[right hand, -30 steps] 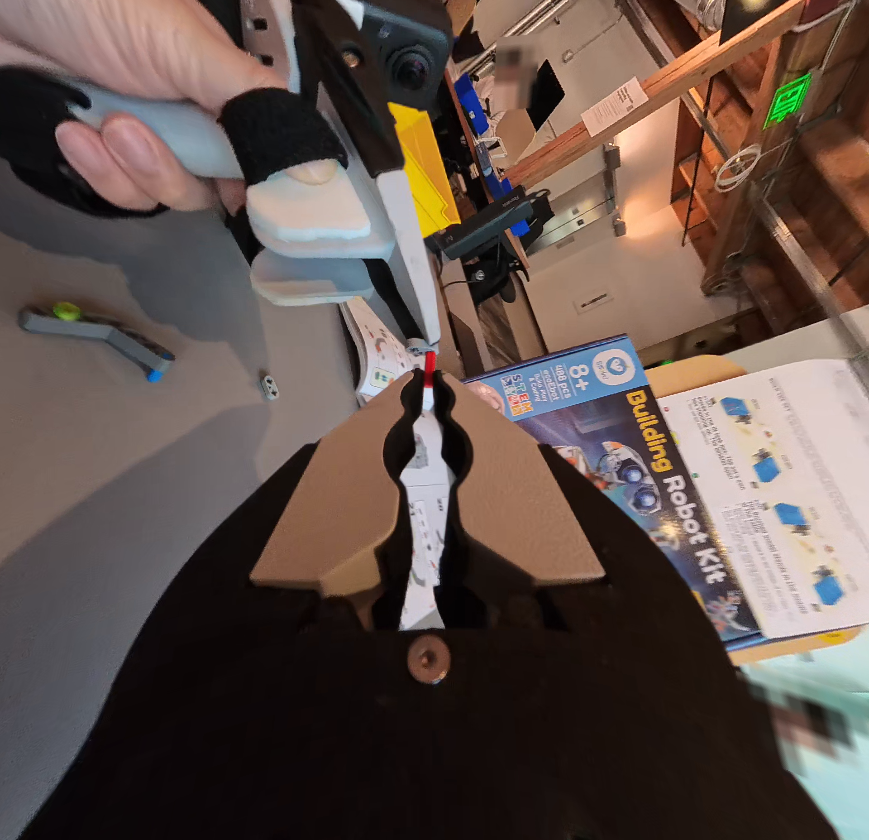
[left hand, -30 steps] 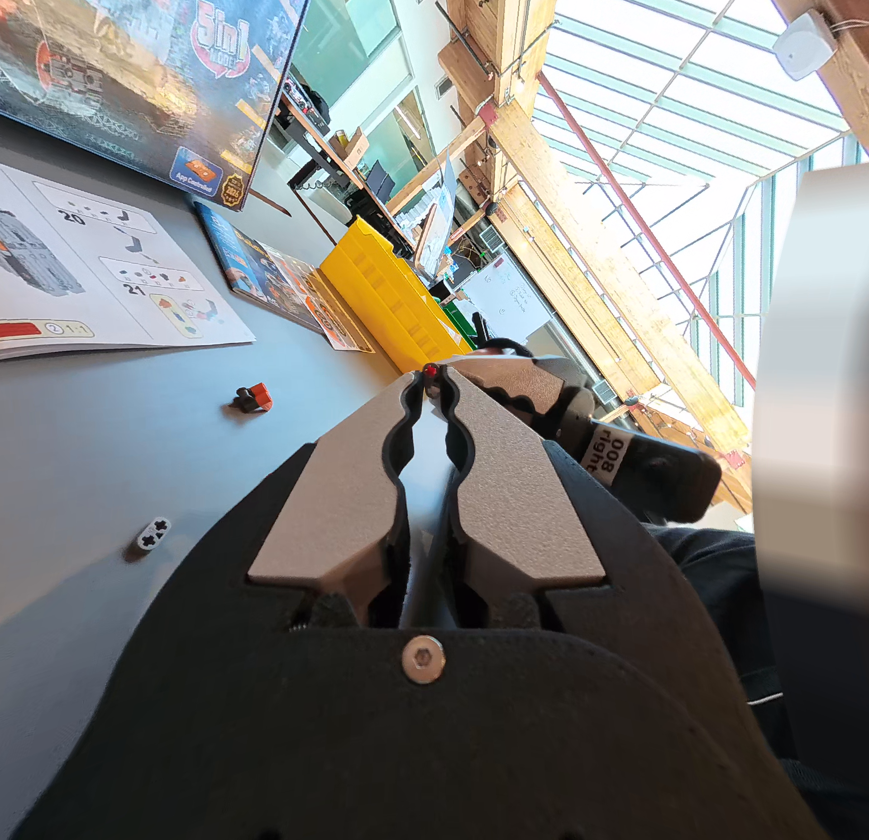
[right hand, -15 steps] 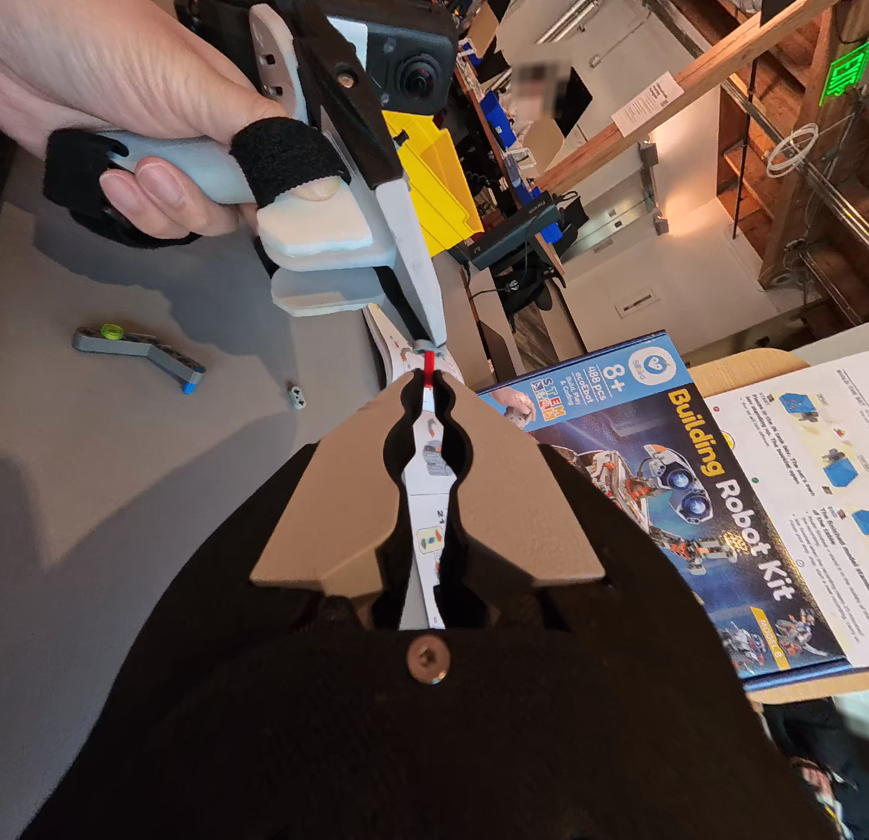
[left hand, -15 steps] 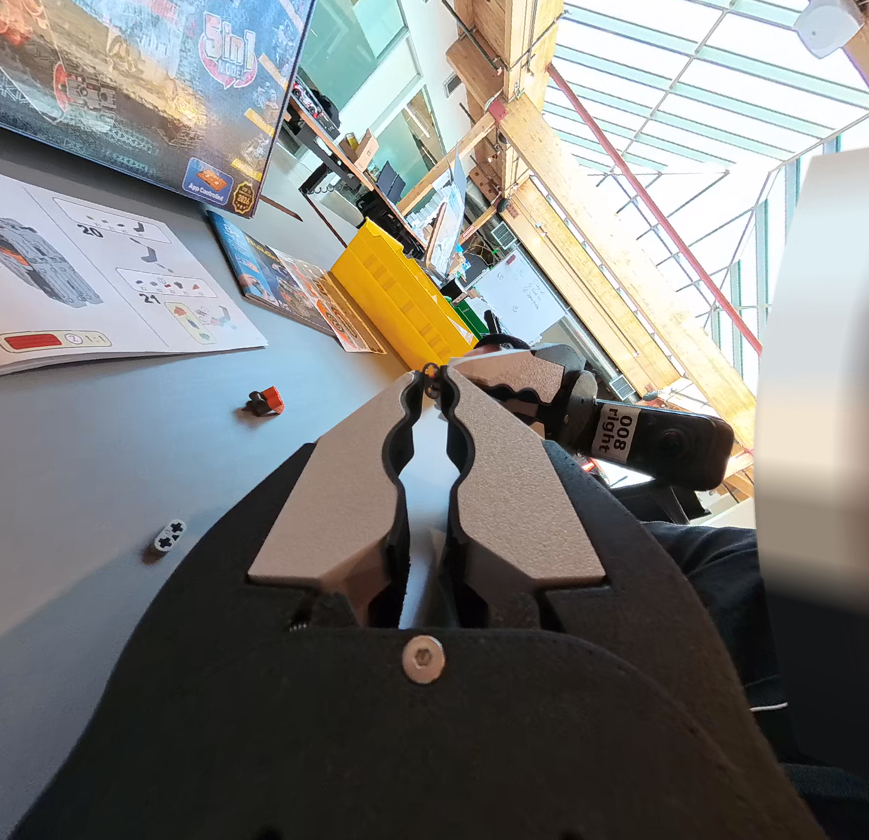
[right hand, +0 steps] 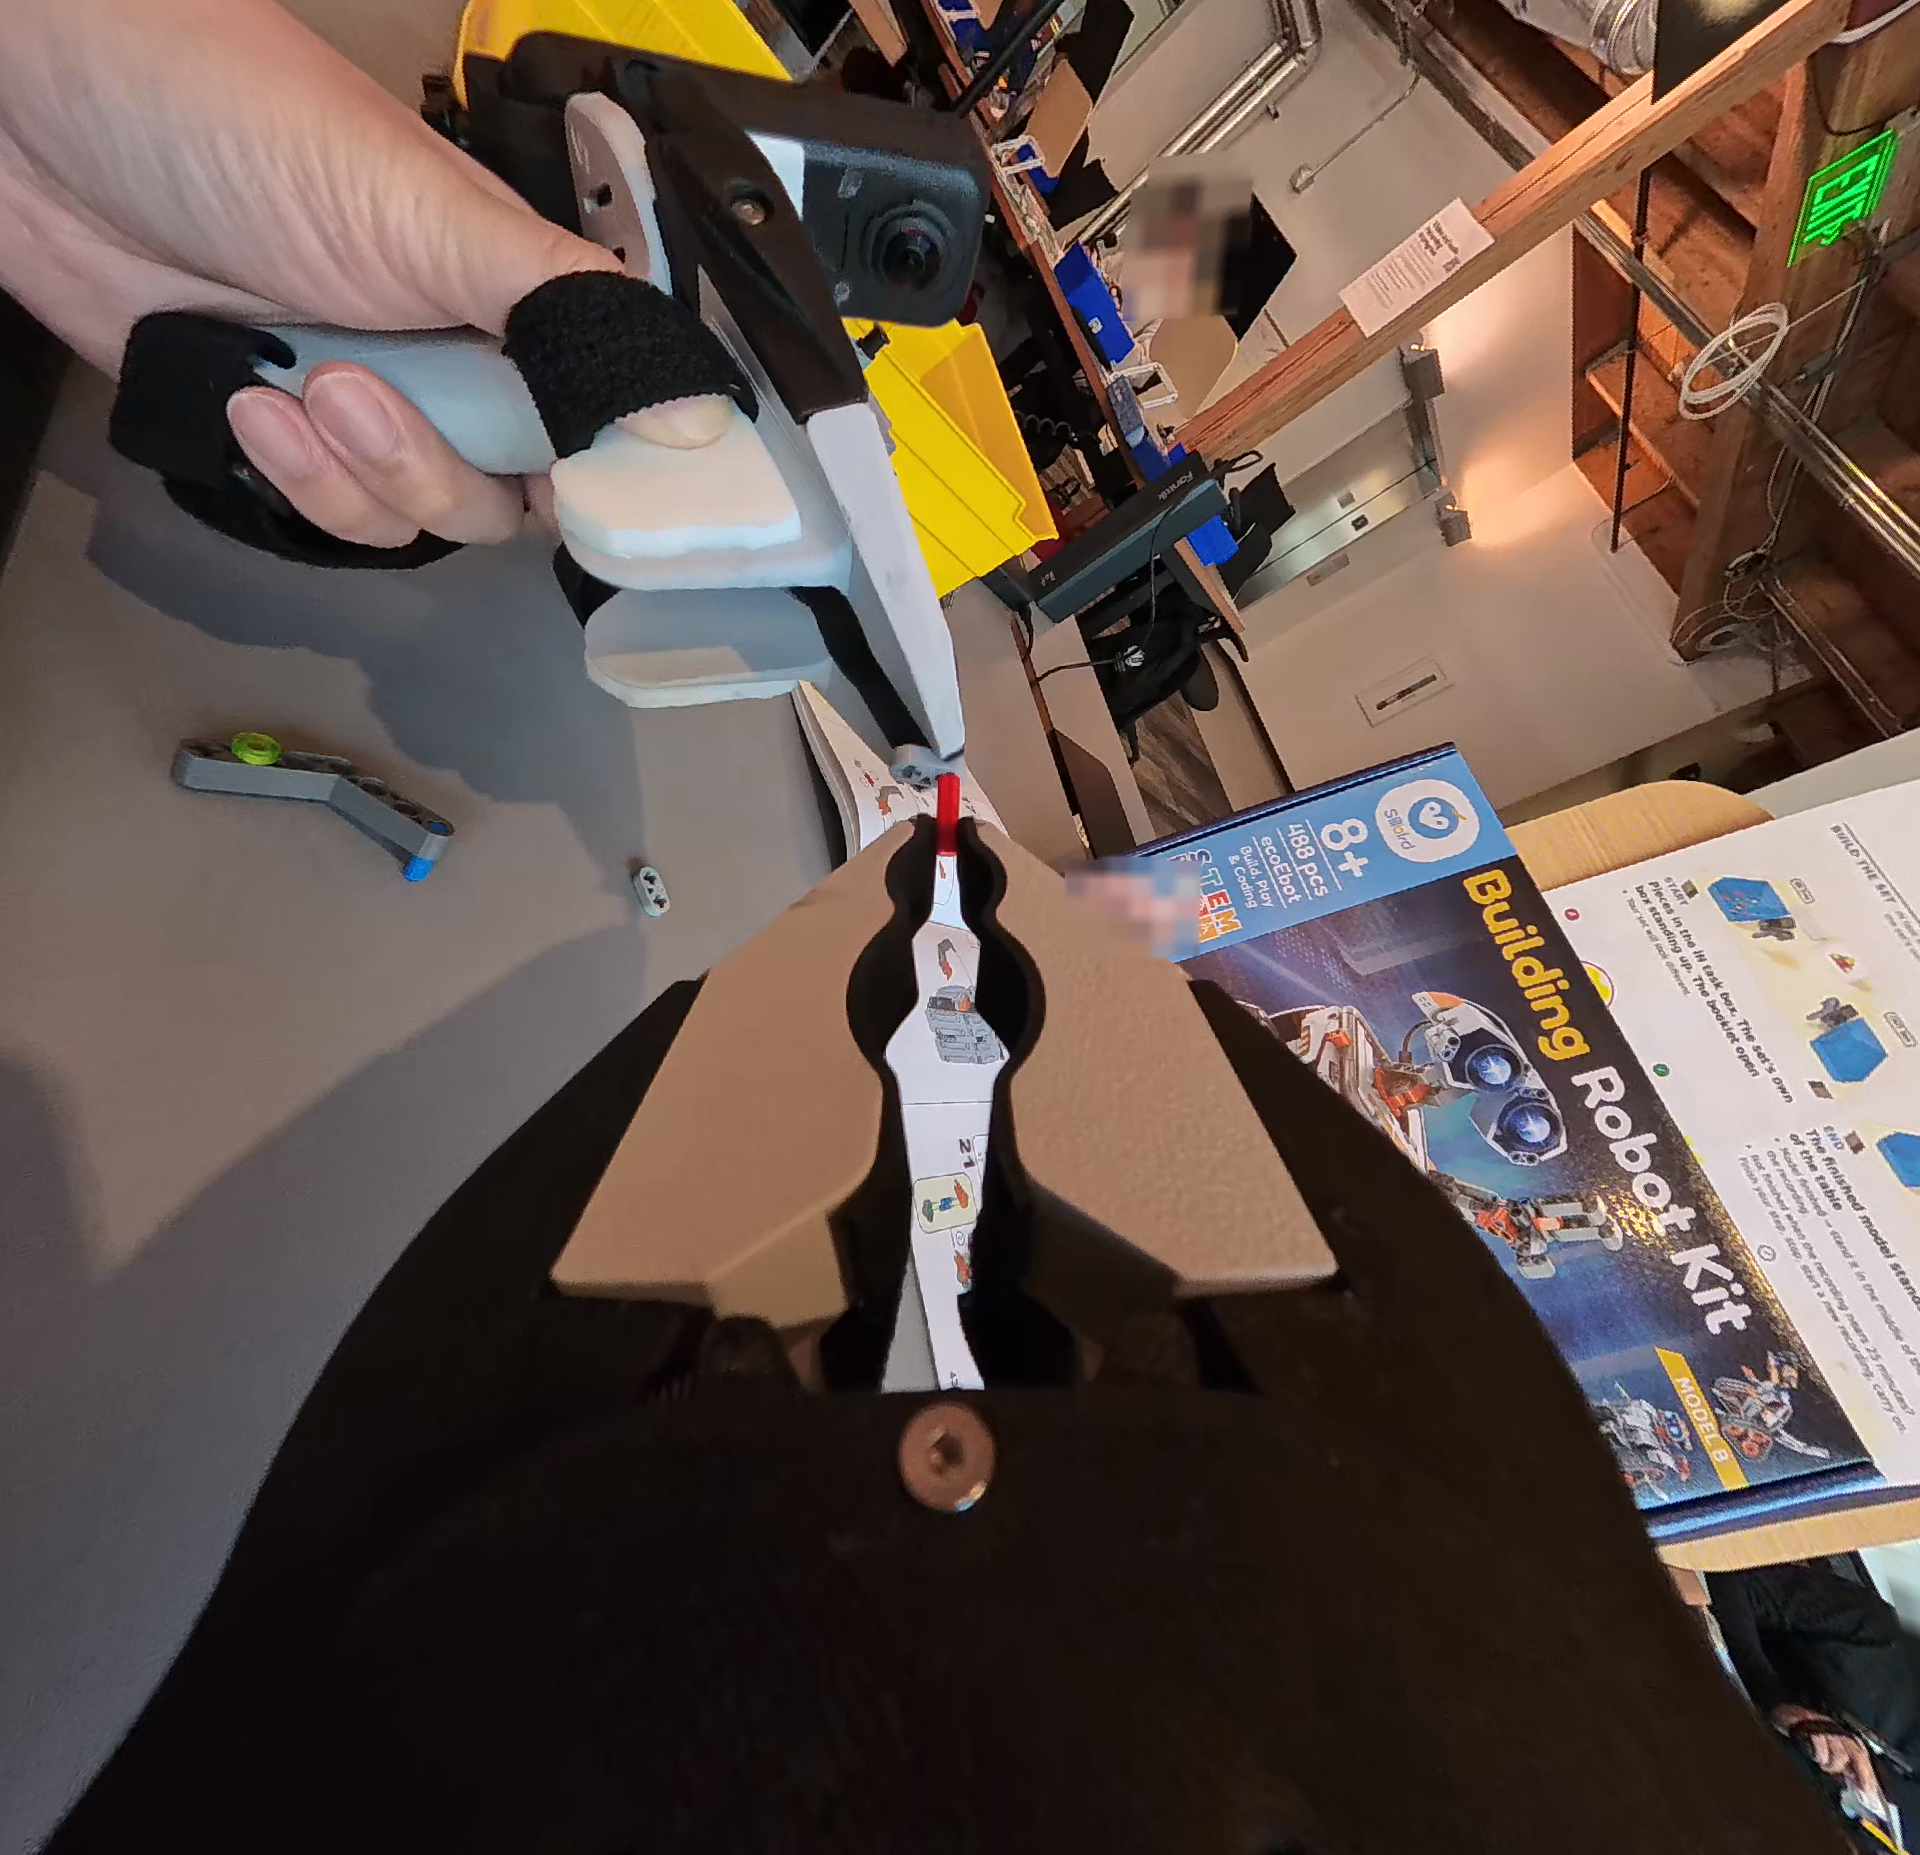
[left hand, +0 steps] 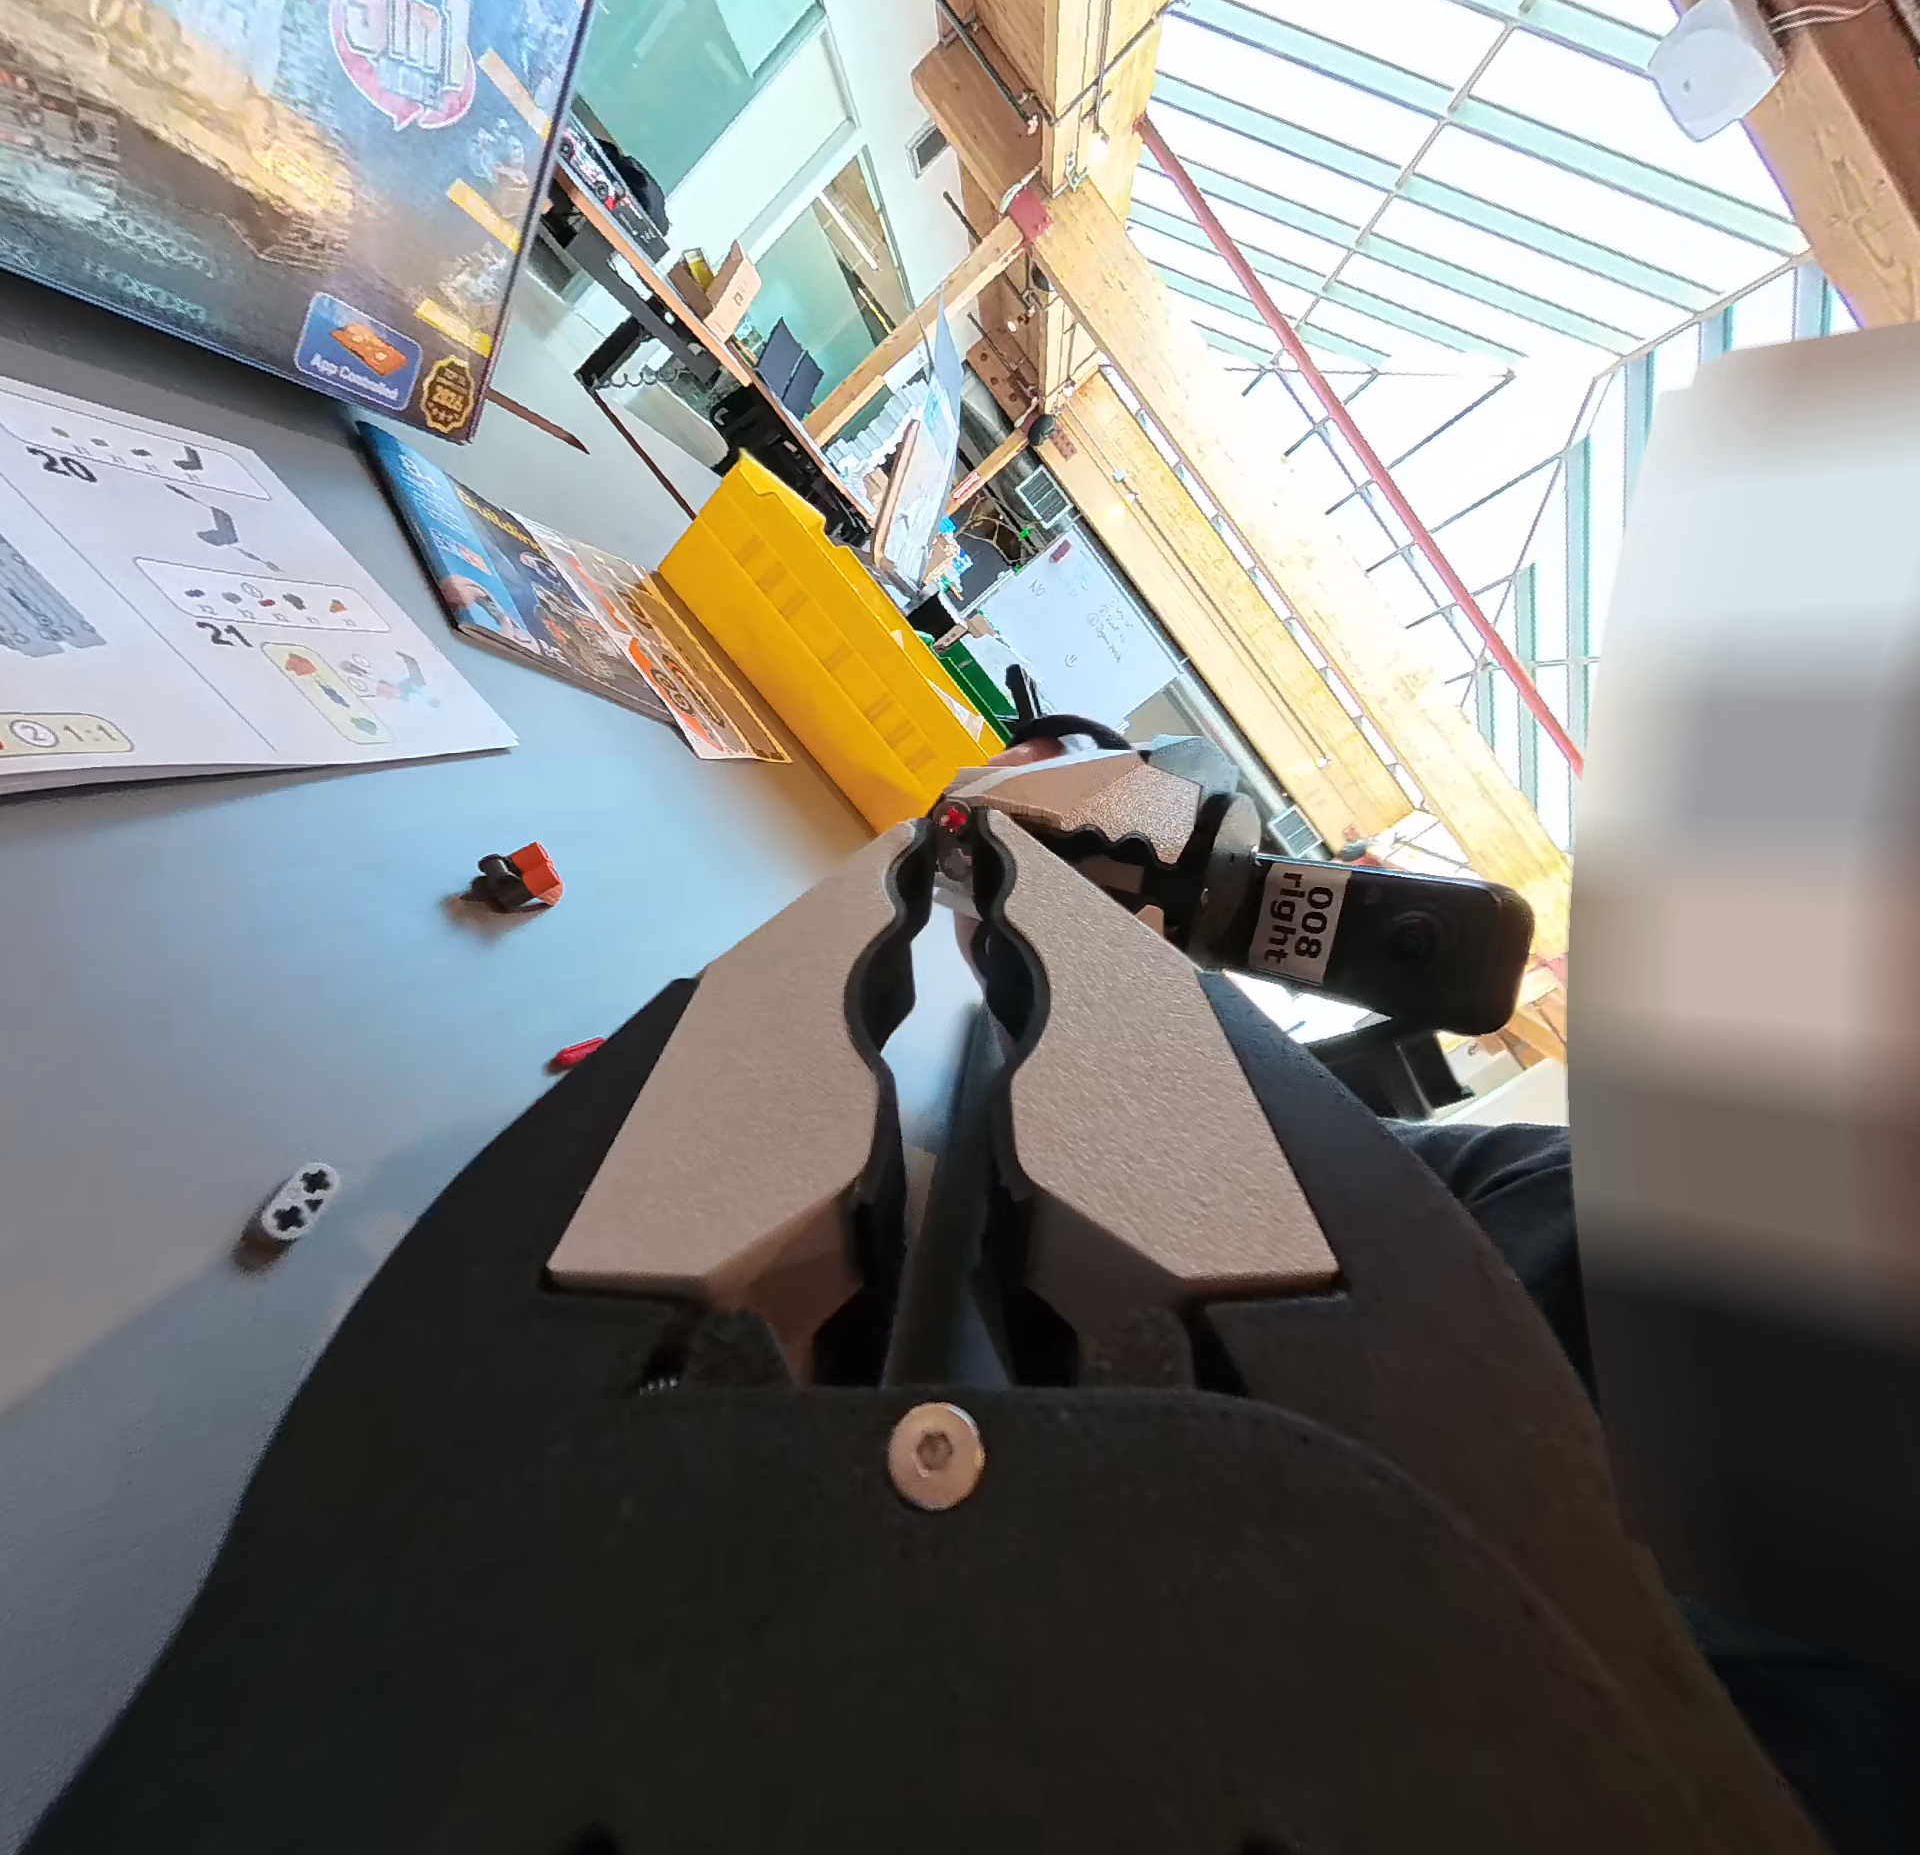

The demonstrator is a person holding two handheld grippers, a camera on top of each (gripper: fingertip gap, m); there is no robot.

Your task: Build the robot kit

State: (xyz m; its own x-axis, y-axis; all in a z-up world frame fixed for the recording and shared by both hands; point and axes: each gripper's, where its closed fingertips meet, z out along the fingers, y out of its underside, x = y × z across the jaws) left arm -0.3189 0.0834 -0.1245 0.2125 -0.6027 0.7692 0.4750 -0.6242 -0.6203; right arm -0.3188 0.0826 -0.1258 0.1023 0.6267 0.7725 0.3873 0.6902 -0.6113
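My right gripper (right hand: 948,837) is shut on a thin red pin (right hand: 948,813) that sticks out past its tips. My left gripper (left hand: 951,841) is shut on a small grey connector (right hand: 914,766), held in the air above the grey table (left hand: 260,974). The two grippers meet tip to tip. The red pin's end (left hand: 951,820) sits at the connector's hole; I cannot tell how far in it is. In the right wrist view a hand (right hand: 260,195) holds the left gripper at the upper left. The right gripper also shows in the left wrist view (left hand: 1101,818).
On the table lie an open instruction booklet (left hand: 208,610), an orange-and-black piece (left hand: 516,875), a loose red pin (left hand: 575,1054), a small grey connector (left hand: 296,1200) and a grey angled beam (right hand: 312,787). A blue kit box (right hand: 1455,1078), a dark box (left hand: 260,143) and a yellow bin (left hand: 831,642) stand around. Only a small space, under 4 cm, lies between the two pairs of fingers.
Both grippers stay shut and tip to tip. The left gripper and hand loom closer in the right wrist view. A loose red pin now shows on the table beside the left gripper.
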